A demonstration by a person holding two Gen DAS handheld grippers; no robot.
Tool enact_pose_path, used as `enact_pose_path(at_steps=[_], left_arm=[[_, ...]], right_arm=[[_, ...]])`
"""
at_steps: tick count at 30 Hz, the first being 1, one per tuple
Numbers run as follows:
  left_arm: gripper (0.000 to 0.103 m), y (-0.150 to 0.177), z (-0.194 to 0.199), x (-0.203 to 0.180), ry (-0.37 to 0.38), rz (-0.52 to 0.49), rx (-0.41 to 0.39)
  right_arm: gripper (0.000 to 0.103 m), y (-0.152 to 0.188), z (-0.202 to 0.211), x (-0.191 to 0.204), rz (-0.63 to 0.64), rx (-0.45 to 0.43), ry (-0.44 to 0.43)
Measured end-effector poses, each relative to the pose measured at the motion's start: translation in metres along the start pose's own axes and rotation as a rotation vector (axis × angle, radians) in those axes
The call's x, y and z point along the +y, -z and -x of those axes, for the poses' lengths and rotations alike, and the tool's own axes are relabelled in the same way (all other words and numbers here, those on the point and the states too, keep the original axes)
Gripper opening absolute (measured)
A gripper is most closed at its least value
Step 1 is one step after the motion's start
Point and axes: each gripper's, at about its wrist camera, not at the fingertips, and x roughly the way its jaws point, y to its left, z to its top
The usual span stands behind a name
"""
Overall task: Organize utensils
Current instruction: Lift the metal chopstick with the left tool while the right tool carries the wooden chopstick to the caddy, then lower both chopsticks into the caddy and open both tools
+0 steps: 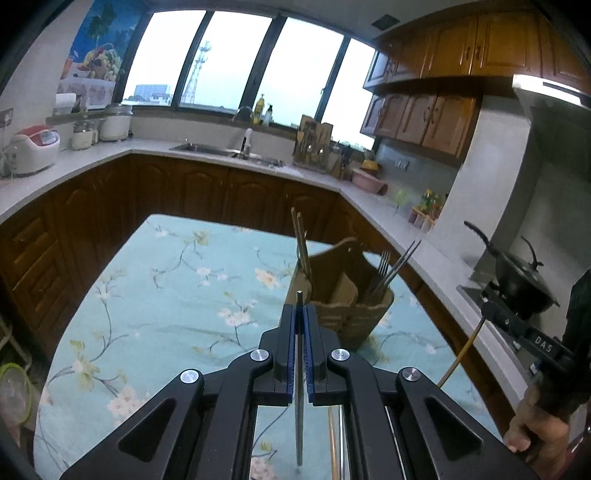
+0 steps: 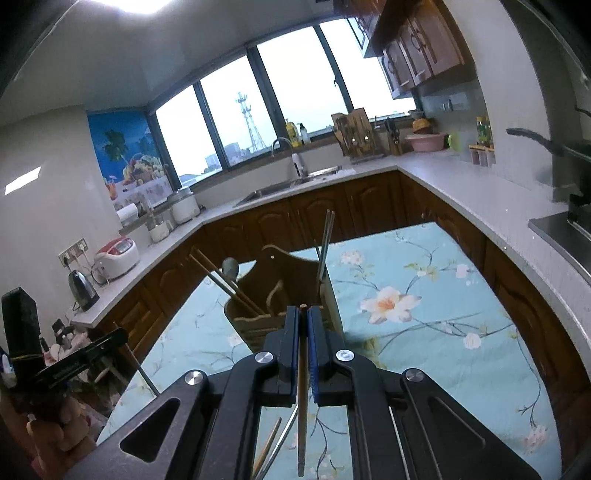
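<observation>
Above the bench point(image 1: 177, 280) | left gripper point(image 1: 300, 307) jaws clamped on a metal chopstick point(image 1: 299, 424), right gripper point(image 2: 303, 311) on a wooden chopstick point(image 2: 302, 406) | wooden caddy point(image 1: 343, 291) just ahead | I risk sticks pivoting and missing their compartments

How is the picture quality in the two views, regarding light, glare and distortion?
Left wrist view: the windows are blown out white, the counter edges bow from fisheye distortion, and the left gripper with its metal chopstick is sharp. Right wrist view: a ceiling light glares at the top, the corners are dark, and the right gripper holding a wooden chopstick is clear.
</observation>
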Motion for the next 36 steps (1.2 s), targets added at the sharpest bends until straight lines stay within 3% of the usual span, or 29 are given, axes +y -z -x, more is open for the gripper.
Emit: enact_pose_path(at_steps=[16,36], left_arm=[[0.003,-0.027,0.005,0.0,0.032,-0.003,-0.124],[0.003,-0.057,-0.05,0.009,0.06,0.019,-0.269]], right_arm=[[0.005,-0.038,0.002,0.003,0.006,-0.128,-0.026],[0.005,-0.098,-0.017,0.011,0.02,-0.305,-0.027]])
